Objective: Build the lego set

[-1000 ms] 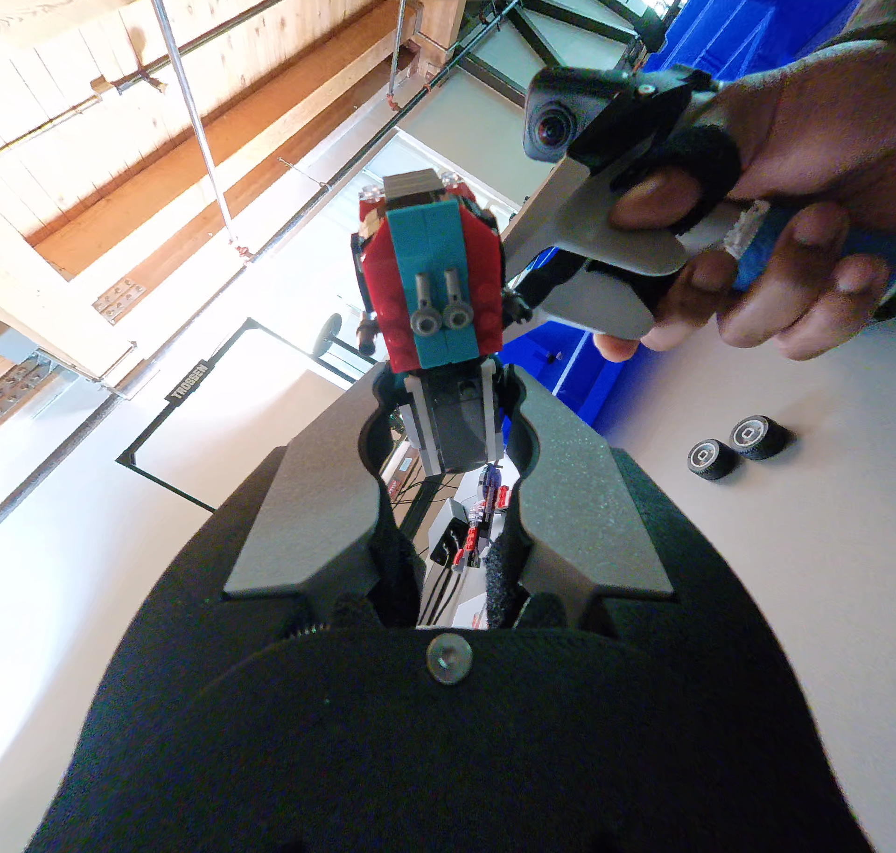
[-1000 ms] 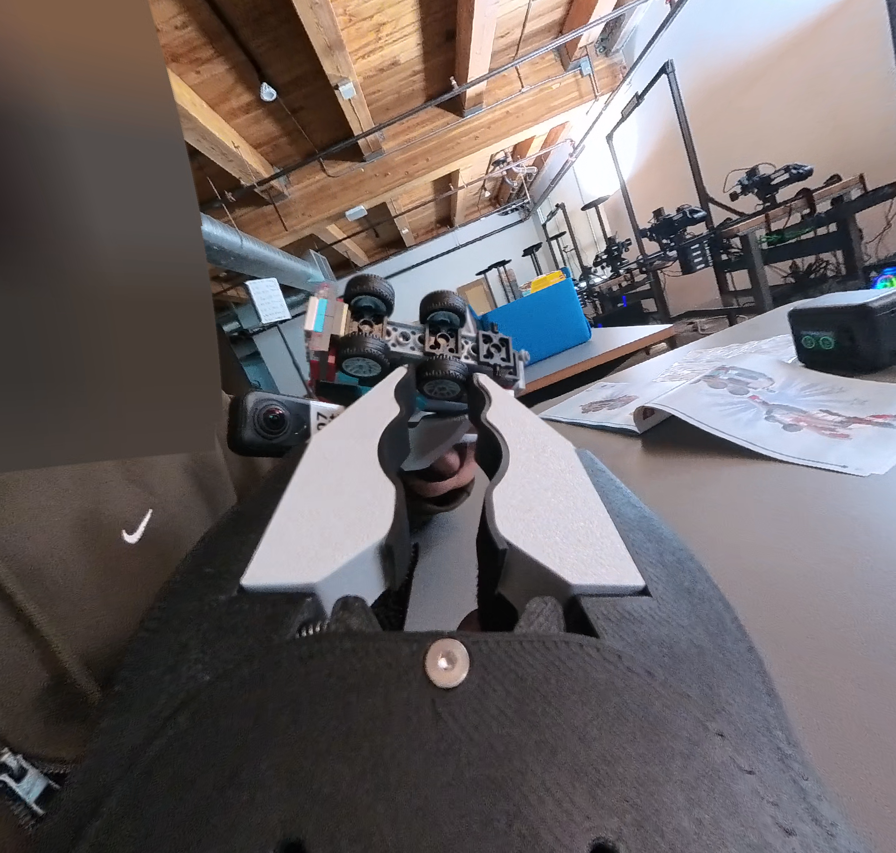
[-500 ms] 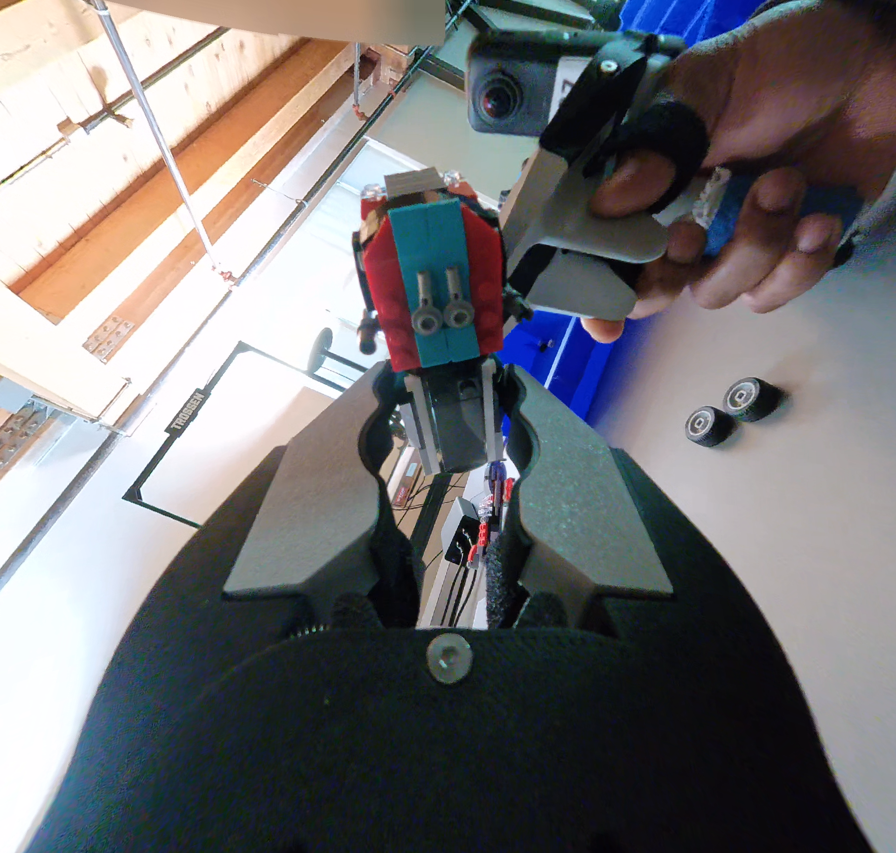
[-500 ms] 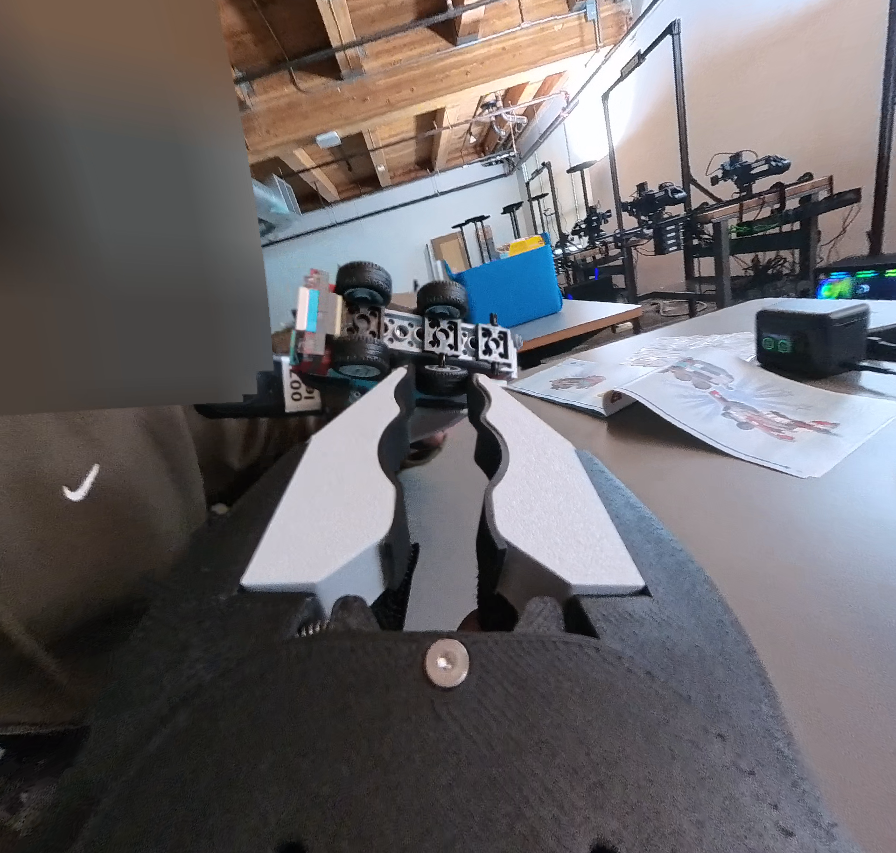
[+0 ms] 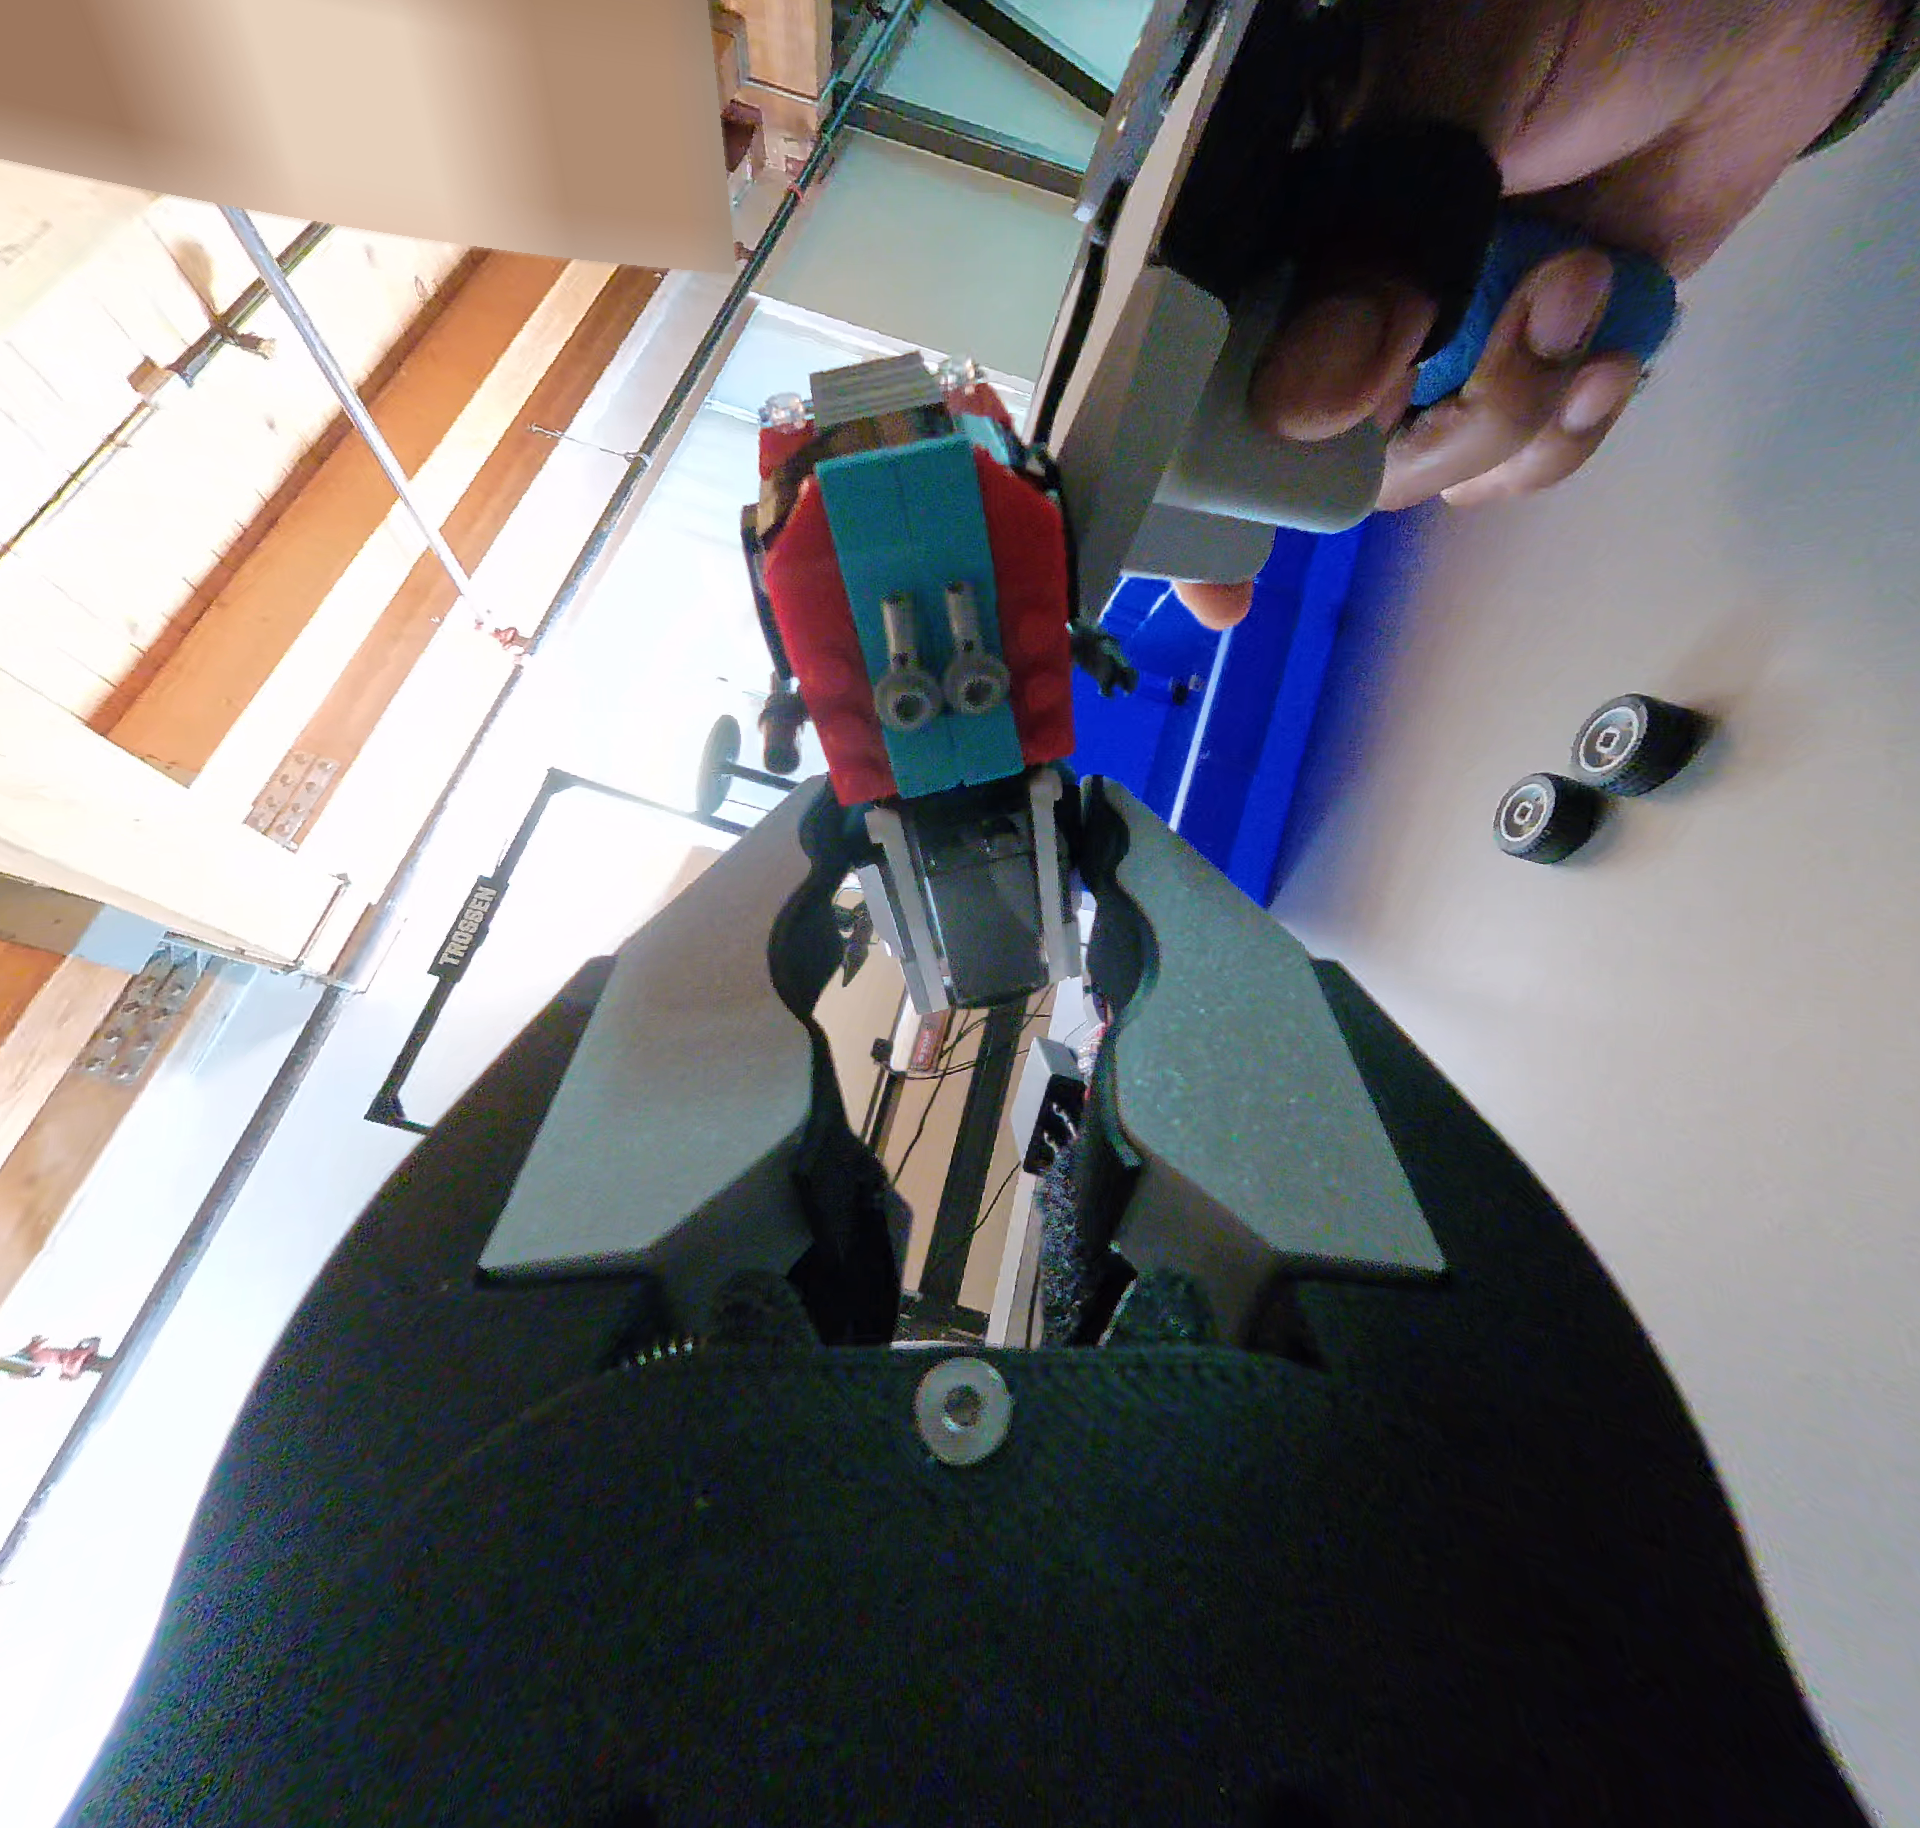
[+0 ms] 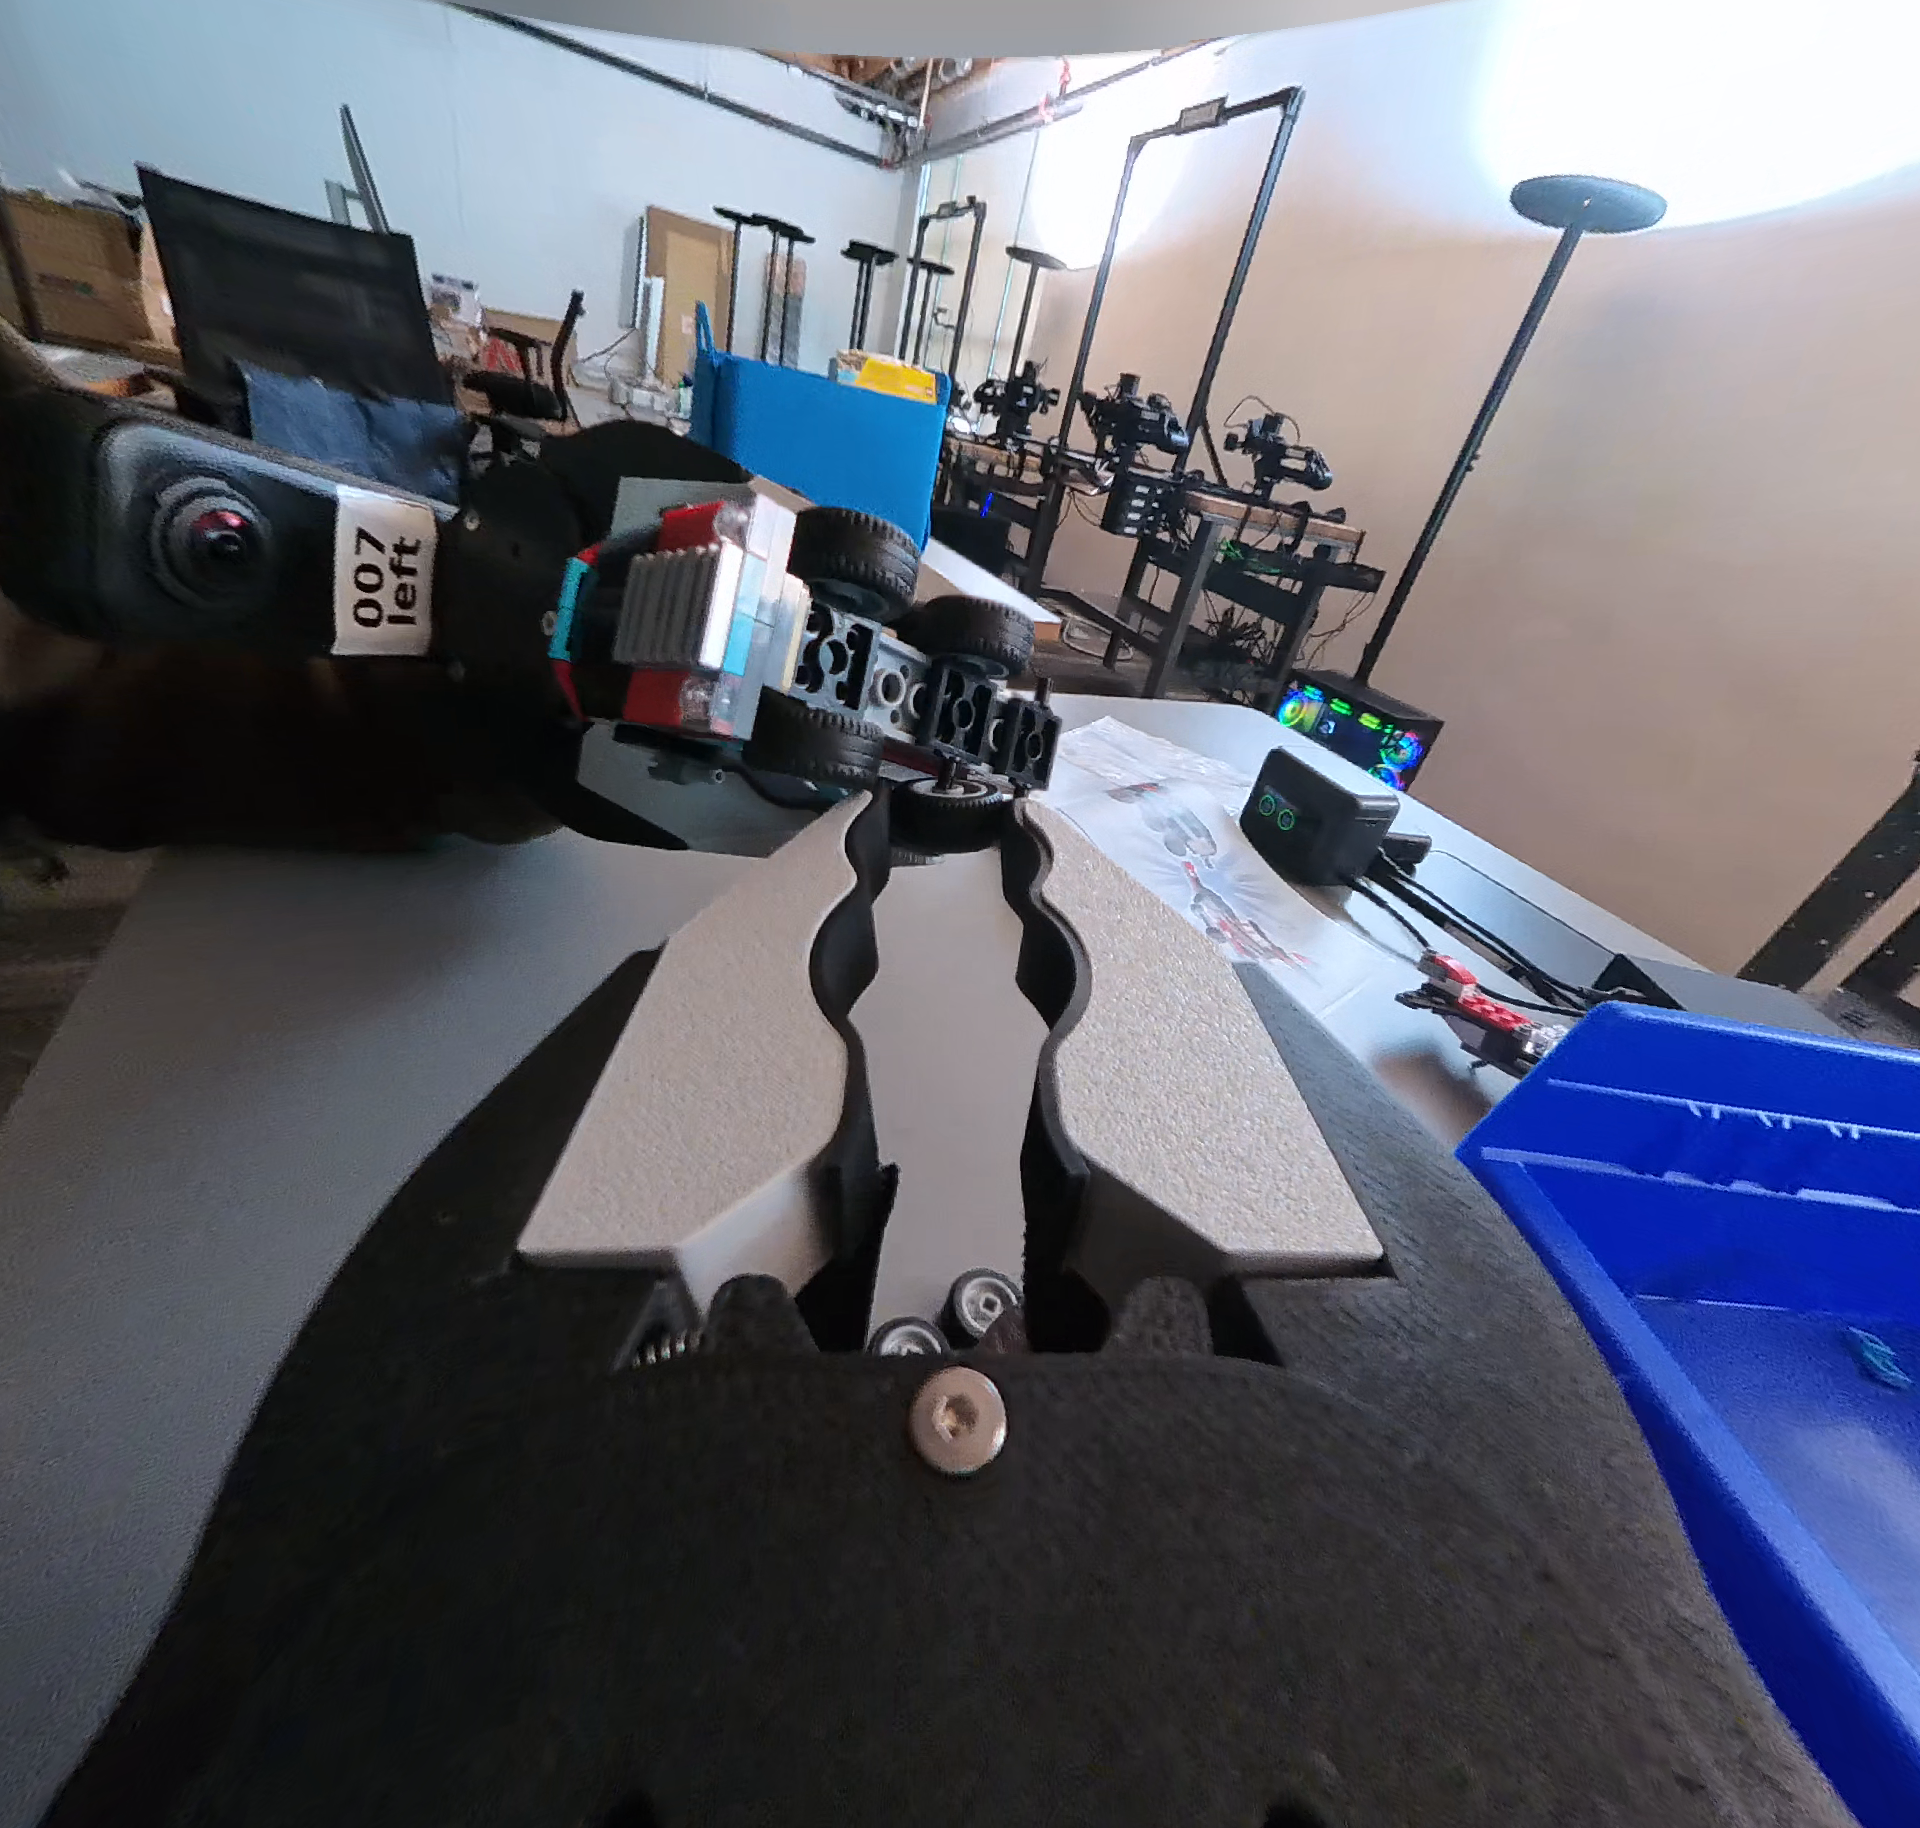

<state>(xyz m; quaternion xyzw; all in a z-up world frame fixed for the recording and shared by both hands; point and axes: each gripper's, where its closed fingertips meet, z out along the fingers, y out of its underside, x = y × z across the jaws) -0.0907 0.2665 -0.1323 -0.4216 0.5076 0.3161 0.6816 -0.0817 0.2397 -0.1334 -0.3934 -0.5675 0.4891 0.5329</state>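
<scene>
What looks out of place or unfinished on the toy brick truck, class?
The truck, gripped by the left gripper, is tipped with its underside showing. One rear axle pin has no wheel, and two loose wheels lie on the table.

Beyond the right gripper [image 6: 943, 822]: pale walls [image 6: 1621, 490] washed with bright light, black stands [image 6: 1496, 407], cluttered benches [image 6: 1226, 521]. Above the left gripper [image 5: 961, 843]: wooden ceiling beams [image 5: 343, 490].

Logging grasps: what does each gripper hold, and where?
Left gripper grips the toy truck by its cab; right gripper pinches a wheel at its underside.
</scene>
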